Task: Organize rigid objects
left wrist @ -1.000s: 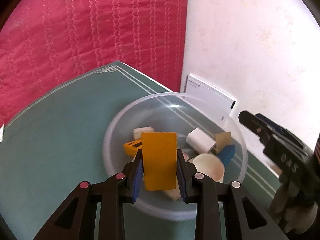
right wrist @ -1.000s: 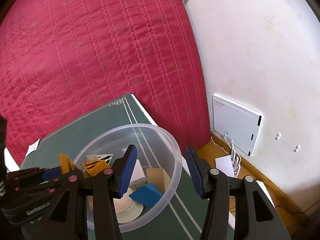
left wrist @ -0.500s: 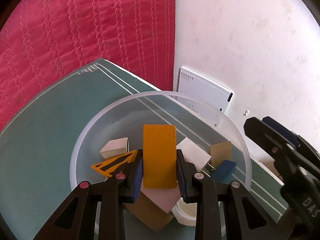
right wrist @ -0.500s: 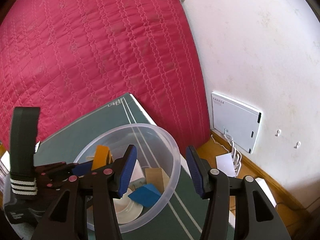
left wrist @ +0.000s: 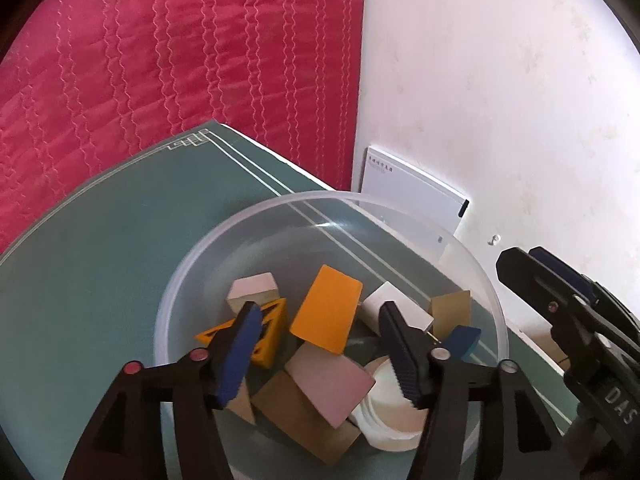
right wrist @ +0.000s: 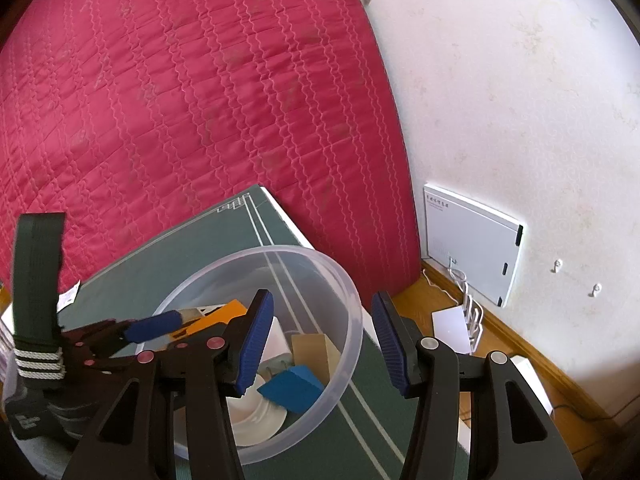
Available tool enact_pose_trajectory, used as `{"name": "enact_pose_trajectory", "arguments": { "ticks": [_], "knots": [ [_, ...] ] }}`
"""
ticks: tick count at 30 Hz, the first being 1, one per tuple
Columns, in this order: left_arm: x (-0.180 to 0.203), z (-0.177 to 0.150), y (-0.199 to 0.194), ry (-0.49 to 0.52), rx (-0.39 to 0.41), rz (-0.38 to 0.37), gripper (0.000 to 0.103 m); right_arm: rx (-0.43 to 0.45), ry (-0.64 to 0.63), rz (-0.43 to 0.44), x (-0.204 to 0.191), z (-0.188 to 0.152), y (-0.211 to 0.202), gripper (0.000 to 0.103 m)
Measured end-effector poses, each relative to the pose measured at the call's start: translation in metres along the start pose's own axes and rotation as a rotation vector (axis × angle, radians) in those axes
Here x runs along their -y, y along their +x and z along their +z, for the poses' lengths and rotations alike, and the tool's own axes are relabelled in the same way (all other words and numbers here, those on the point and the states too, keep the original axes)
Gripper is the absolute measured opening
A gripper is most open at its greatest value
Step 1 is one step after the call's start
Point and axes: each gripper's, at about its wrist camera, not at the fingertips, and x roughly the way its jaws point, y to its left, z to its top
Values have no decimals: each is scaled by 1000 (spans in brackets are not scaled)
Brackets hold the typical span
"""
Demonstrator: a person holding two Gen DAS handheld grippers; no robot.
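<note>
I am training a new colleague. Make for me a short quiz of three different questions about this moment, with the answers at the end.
1. True or false: the orange block is clamped between the pads of the left gripper.
2. Multiple choice: the blue block lies A) on the green mat, B) inside the clear bowl, C) in the right gripper.
3. Fill in: the right gripper's jaws are ___ and hold nothing.

Key: 1. False; the jaws have just been opening, and the block lies free in the bowl among the others. 2. B. 3. open.
</note>
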Motion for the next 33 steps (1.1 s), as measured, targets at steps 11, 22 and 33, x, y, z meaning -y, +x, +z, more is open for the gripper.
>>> {"name": "enact_pose_trajectory", "arguments": {
  "ticks": [11, 22, 33],
  "knots": [
    [-19, -8, -32, -33, 33, 188, 96, -23, 12, -15, 3, -4, 2, 80],
    [-21, -24, -70, -59, 100, 288, 102, -54, -13, 2, 3, -8, -8, 99],
    [-14, -40, -88, -60, 146, 368, 102, -34, -143, 0, -24, -19, -28, 100]
  ]
}}
